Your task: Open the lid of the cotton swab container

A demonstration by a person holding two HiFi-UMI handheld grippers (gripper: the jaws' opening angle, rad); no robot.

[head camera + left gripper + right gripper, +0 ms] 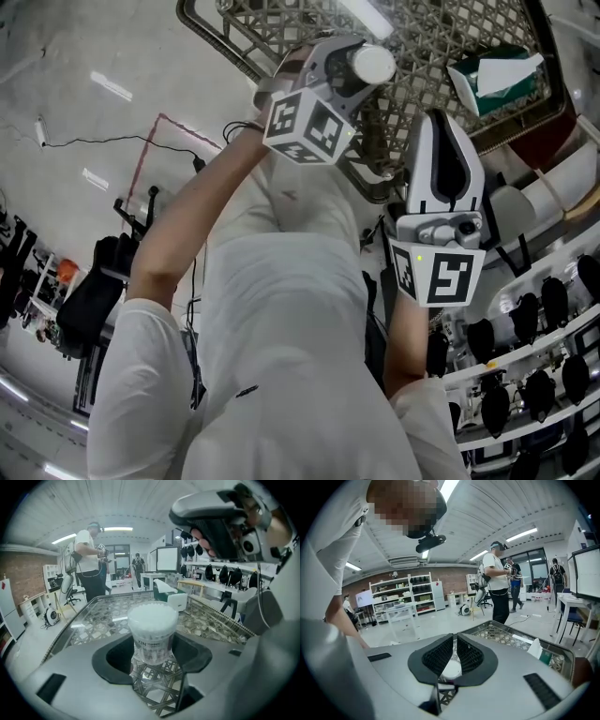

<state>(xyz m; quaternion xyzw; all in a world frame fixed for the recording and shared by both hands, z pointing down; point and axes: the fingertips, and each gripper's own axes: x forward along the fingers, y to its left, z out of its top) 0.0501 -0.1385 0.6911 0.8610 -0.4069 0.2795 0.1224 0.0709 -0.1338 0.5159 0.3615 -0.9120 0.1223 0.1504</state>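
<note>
The cotton swab container (pixel 153 632) is a clear round tub with a white lid, standing upright on the lattice-patterned table (pixel 93 616). My left gripper (pixel 152 656) has a dark pad on each side of the tub, and both pads lie against its wall. From the head view the white lid (pixel 372 64) shows at the tip of the left gripper (pixel 361 73). My right gripper (pixel 441 120) hangs just right of it, its jaws shut with nothing between them. In the right gripper view the pressed-together pads (pixel 455 641) hide most of the lid (pixel 451 669) just beyond.
A green and white tissue box (pixel 495 80) lies on the table's far side. The table has a dark raised rim (pixel 234 47). Shelves of black gear (pixel 544 309) stand to the right. Other people (pixel 89 559) stand in the room beyond.
</note>
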